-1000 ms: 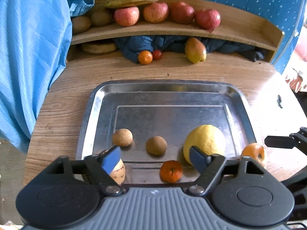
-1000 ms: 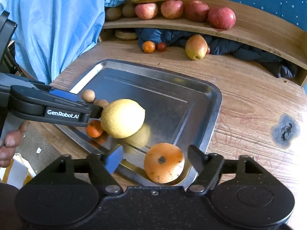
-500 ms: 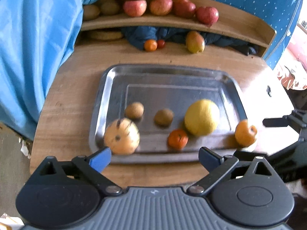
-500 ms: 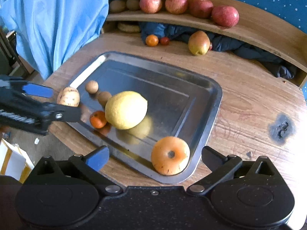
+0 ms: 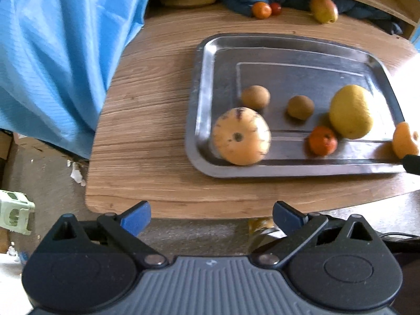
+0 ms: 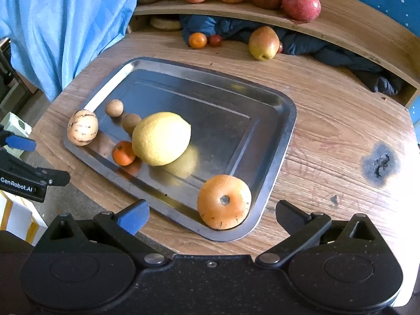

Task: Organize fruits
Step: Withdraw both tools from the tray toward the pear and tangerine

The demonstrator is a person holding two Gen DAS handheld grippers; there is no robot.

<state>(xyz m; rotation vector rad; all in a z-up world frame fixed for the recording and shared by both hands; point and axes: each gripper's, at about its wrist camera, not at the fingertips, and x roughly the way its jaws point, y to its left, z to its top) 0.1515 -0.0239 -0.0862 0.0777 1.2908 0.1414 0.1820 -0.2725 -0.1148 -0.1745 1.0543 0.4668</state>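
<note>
A steel tray (image 5: 302, 52) (image 6: 275, 141) on the wooden table holds a striped pale melon (image 5: 241, 136) (image 6: 82, 127) at its left corner, two small brown fruits (image 5: 255, 97) (image 5: 300, 106), a small tangerine (image 5: 322, 140) (image 6: 123, 153), a big yellow citrus (image 5: 350, 111) (image 6: 161, 138) and an orange persimmon (image 5: 404, 139) (image 6: 224, 201) at the near right corner. My left gripper (image 5: 211, 216) is open and empty, off the table's front edge. My right gripper (image 6: 211, 214) is open and empty, just before the persimmon.
At the table's back lie a tangerine (image 6: 197, 40), a small red fruit (image 6: 215, 40) and a mango (image 6: 263, 42) by dark blue cloth (image 6: 328, 50). A wooden shelf (image 6: 341, 18) carries red apples (image 6: 301, 6). Blue fabric (image 5: 65, 52) hangs on the left. A burn mark (image 6: 379, 164) is on the right.
Both grippers have opened wider and pulled back from the tray. The striped melon and the persimmon now rest free in the tray. The left gripper has drifted left and back past the table edge.
</note>
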